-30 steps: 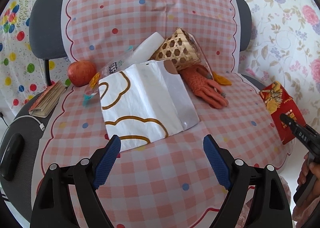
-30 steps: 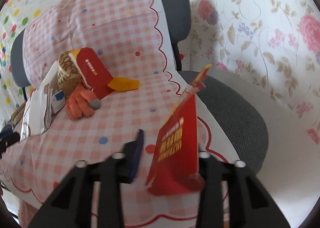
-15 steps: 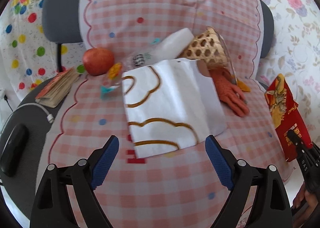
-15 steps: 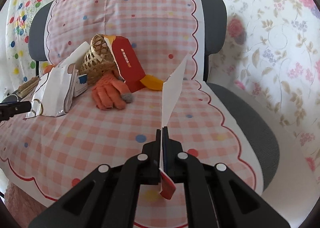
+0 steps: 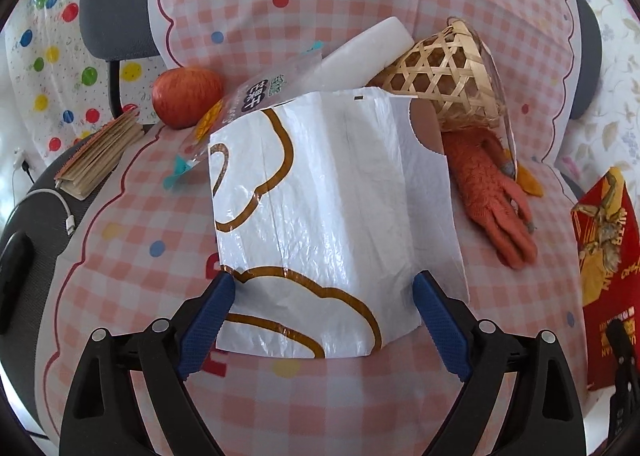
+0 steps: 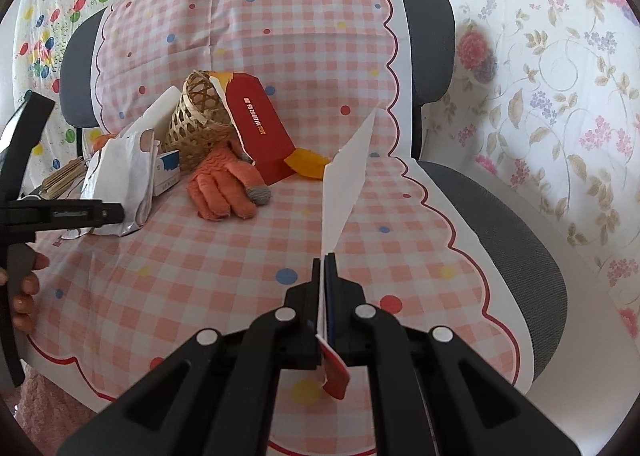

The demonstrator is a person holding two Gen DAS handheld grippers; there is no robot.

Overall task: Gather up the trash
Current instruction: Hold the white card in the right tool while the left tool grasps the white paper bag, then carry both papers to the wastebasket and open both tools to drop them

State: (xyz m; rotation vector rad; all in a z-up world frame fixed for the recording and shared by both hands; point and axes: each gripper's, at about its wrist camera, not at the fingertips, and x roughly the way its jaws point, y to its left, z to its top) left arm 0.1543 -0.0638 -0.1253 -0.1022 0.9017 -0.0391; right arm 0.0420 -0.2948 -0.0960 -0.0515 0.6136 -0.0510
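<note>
A white plastic bag [image 5: 328,215] with brown cloud outlines lies flat on the checked seat cover [image 5: 320,408]. My left gripper [image 5: 322,320] is open, its blue pads on either side of the bag's near edge without pressing it. In the right wrist view the same gripper [image 6: 108,212] hovers at the bag [image 6: 120,175]. My right gripper [image 6: 326,268] is shut on a red snack packet [image 6: 344,191], seen edge-on with its white inner side showing. From the left wrist view the packet [image 5: 604,276] stands at the seat's right edge.
A tipped woven basket [image 5: 448,83], an orange glove [image 5: 492,195], a red envelope [image 6: 256,123], a clear wrapper [image 5: 256,95] and a white bottle [image 5: 368,47] lie behind the bag. An apple [image 5: 186,95], a notebook [image 5: 100,151], a cable [image 5: 60,207] and a black mouse [image 5: 14,276] sit left.
My left gripper moved forward and down until the bag's near edge lay between its open fingers. My right gripper shut on the red packet and rolled it edge-on, then held still.
</note>
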